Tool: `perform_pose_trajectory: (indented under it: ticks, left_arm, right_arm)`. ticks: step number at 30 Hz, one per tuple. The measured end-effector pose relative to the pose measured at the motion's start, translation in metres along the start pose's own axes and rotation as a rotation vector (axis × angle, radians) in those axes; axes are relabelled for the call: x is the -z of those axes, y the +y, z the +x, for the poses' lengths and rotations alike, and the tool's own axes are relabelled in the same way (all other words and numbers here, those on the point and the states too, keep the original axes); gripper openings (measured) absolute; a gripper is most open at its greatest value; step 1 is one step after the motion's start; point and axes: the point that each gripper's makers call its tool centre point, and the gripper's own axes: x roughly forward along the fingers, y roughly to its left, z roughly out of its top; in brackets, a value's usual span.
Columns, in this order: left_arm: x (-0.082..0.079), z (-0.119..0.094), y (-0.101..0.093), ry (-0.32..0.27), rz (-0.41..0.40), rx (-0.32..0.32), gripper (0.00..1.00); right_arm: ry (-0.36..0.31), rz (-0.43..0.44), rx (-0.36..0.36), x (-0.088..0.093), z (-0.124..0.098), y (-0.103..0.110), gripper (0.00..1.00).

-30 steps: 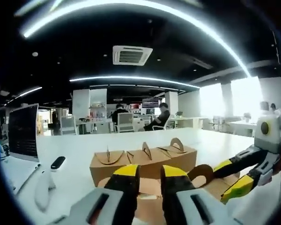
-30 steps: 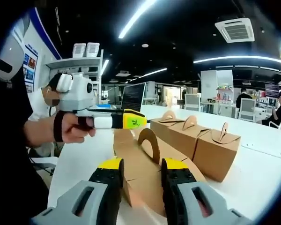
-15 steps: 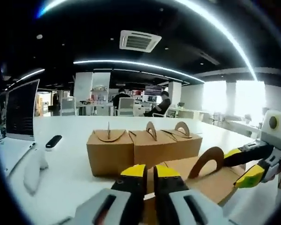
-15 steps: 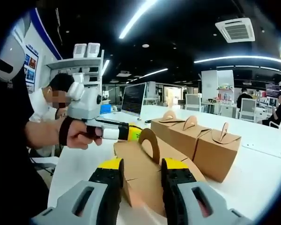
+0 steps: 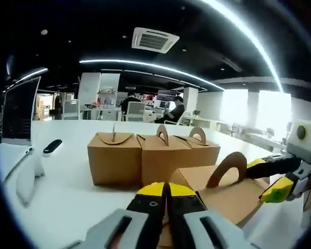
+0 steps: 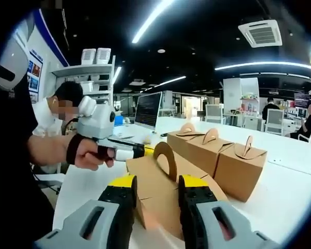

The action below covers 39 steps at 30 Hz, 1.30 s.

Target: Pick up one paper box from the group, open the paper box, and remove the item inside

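Since a second ago the left gripper [image 5: 166, 188] has pinched its yellow tips together, apparently clenched on the near edge of the paper box [image 5: 223, 192] lying flat on the white table [image 5: 67, 187]. The right gripper [image 6: 154, 182] stays spread astride that box's handle flap [image 6: 166, 160]. Three closed boxes [image 5: 150, 155] stand just behind it, contents hidden.
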Motion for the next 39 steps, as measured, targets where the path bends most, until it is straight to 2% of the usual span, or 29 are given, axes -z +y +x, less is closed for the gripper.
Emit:
perform_pose_trajectory:
  ticks: [10, 19, 28, 37, 39]
  left_arm:
    - [0.019, -0.002, -0.006, 0.039, -0.066, 0.041, 0.04]
    - [0.023, -0.007, -0.018, 0.057, -0.064, 0.05, 0.04]
    - [0.03, -0.015, -0.021, 0.079, -0.081, 0.041, 0.04]
    - [0.032, -0.016, -0.016, 0.077, -0.095, 0.066, 0.04]
    - [0.03, -0.018, -0.011, 0.063, -0.136, 0.066, 0.06]
  right_arm:
    - [0.004, 0.002, -0.011, 0.0, -0.001, 0.0, 0.33]
    - [0.001, 0.003, -0.026, 0.001, -0.002, 0.0, 0.33]
    - [0.005, 0.002, -0.069, 0.002, -0.004, 0.001, 0.32]
    - [0.001, 0.006, -0.084, 0.002, -0.004, 0.001, 0.31]
    - [0.0, 0.008, -0.083, 0.002, -0.005, 0.001, 0.31]
